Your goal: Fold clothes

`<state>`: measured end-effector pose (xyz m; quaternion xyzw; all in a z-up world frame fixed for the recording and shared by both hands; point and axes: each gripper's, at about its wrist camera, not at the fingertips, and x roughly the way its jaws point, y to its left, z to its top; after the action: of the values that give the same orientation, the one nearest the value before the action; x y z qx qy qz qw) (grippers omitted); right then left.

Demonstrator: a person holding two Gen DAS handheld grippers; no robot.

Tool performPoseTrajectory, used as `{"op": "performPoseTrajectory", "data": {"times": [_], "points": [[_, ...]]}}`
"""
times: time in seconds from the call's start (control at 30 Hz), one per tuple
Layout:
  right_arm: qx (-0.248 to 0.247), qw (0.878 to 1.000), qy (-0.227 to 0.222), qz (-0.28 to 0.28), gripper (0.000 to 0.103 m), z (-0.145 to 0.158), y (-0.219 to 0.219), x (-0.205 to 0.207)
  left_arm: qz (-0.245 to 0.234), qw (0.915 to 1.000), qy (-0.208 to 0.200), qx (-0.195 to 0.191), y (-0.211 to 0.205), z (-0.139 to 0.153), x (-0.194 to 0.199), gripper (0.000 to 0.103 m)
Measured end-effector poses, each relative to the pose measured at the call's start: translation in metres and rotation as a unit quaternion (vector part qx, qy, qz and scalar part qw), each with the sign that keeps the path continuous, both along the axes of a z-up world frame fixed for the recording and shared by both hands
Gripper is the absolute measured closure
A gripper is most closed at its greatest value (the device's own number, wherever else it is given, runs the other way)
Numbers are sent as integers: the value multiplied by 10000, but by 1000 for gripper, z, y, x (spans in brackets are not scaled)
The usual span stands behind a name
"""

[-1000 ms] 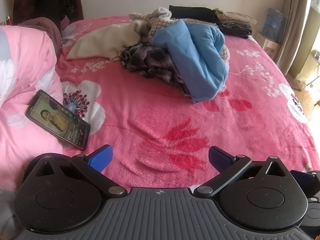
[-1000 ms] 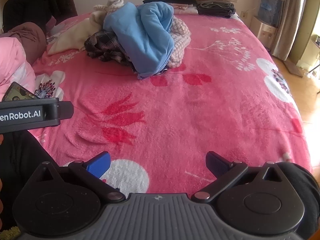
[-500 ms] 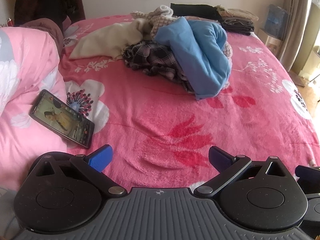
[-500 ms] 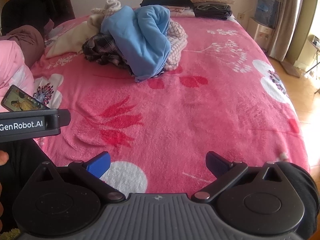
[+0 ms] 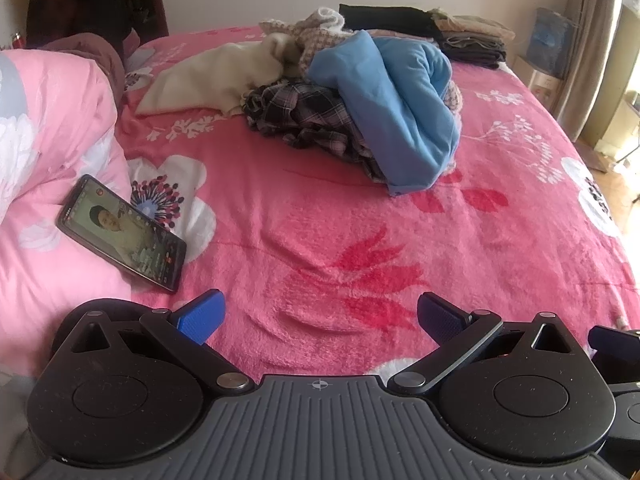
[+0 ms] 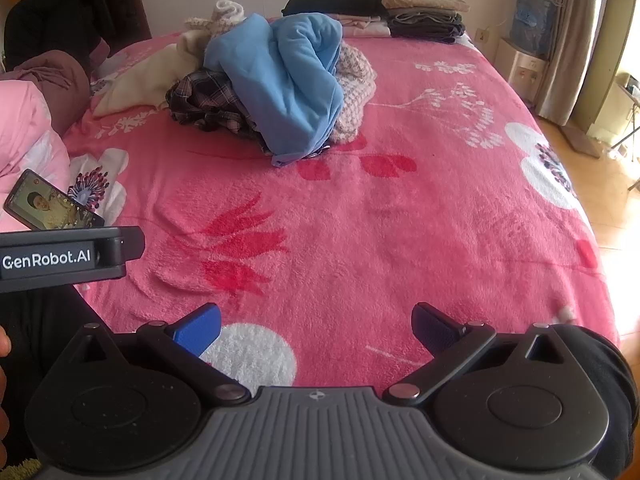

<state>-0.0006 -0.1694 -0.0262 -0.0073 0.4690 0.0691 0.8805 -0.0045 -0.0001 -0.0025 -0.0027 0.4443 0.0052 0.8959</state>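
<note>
Claws: left claw (image 5: 318, 316) wide open, empty | right claw (image 6: 316, 322) wide open, empty | clothes pile (image 6: 276, 80) well apart

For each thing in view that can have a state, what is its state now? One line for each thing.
left gripper: open, empty, above the bedspread.
right gripper: open, empty.
blue garment: crumpled, on top of the pile.
plaid garment: crumpled, partly under the blue one.
cream garment: unfolded, spread out.
folded stack: folded, at the far edge.
phone: screen lit, leaning on the pink quilt.
</note>
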Motion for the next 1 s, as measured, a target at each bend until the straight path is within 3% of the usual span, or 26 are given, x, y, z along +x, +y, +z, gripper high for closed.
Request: {"op": "performPoseTrajectory", "data": {"times": [1.0], "points": [[-38,9999,75,55,0,-4,7,3,80,9999,90,-37,8,-5,2,0]]}}
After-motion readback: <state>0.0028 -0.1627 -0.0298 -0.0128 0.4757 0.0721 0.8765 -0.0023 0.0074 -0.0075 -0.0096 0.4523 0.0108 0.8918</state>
